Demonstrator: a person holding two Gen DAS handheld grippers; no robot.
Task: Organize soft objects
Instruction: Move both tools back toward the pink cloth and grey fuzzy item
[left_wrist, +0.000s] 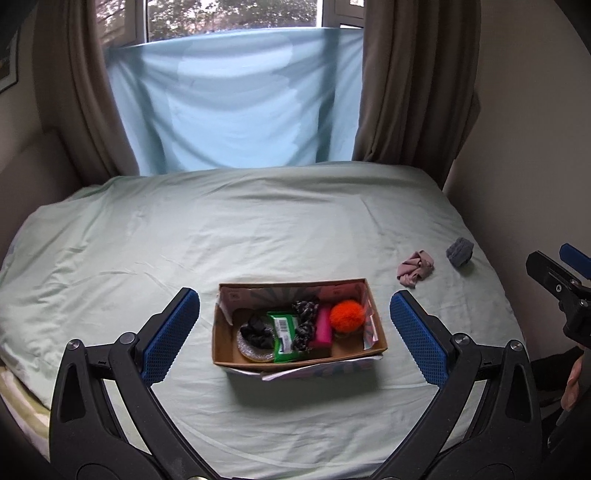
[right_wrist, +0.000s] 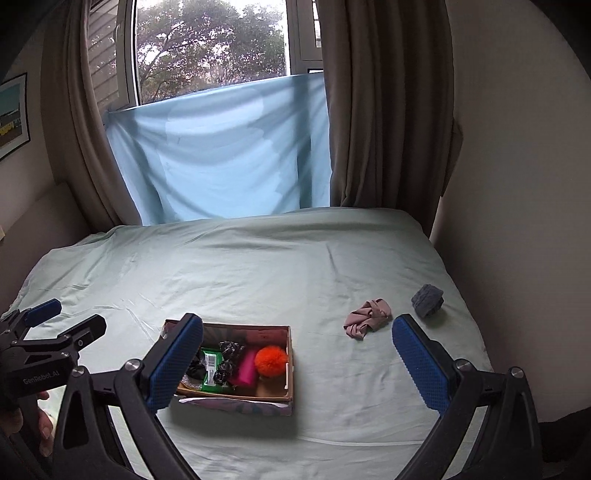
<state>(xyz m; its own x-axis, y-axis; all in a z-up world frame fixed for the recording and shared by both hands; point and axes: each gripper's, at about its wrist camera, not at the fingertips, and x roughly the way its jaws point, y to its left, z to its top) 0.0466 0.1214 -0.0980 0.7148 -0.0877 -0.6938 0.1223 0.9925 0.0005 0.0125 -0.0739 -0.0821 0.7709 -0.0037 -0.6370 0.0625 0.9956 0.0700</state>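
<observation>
Left wrist view looks down on an open brown cardboard box (left_wrist: 299, 363) sitting on the pale green bedsheet (left_wrist: 258, 229), with the left gripper (left_wrist: 295, 336) held above the near edge of the bed, its blue-padded fingers spread wide on either side of the box and holding nothing. Packed inside are a fluffy orange pom-pom (left_wrist: 346, 315), a pink rectangular sponge (left_wrist: 321, 328), a green packet with a barcode (left_wrist: 283, 334), a black-and-white knotted rope piece (left_wrist: 304, 325) and a black scrunchie (left_wrist: 256, 328) lying on something silvery.

Two soft things are not yet in the box: a crumpled dusty-pink cloth (right_wrist: 367, 314) and a grey knitted bundle (right_wrist: 427, 300), both on the sheet well to the right of the box, the grey one close to the bed's edge by the wall. The right gripper (right_wrist: 297, 363) is also wide open and empty, and the pink cloth lies just beyond its right finger.

What I'd worry about: the pink cloth is loose and flat, so a shallow pinch may catch the sheet along with it or snag only a fold that slips out on the way over. The grey bundle sits so near the edge that a clumsy nudge could roll it off the bed. The box looks fairly full, too.
</observation>
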